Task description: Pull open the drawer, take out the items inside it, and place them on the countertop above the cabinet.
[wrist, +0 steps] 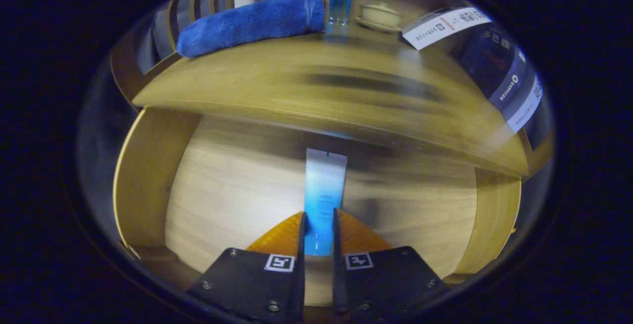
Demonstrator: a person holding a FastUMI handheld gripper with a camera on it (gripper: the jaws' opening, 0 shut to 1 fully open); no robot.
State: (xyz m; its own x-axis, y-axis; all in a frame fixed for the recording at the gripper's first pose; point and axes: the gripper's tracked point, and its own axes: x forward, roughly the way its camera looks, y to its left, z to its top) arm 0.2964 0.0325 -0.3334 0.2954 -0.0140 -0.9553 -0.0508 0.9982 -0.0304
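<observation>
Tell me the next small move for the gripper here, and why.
Probably lift straight up, then carry toward the countertop. The gripper has both fingers pressed on the blue-and-white tube, which stands over the open drawer's floor. The countertop edge overhangs just beyond the tube's top, so it likely needs to clear that lip before moving forward beside the blue towel.
</observation>
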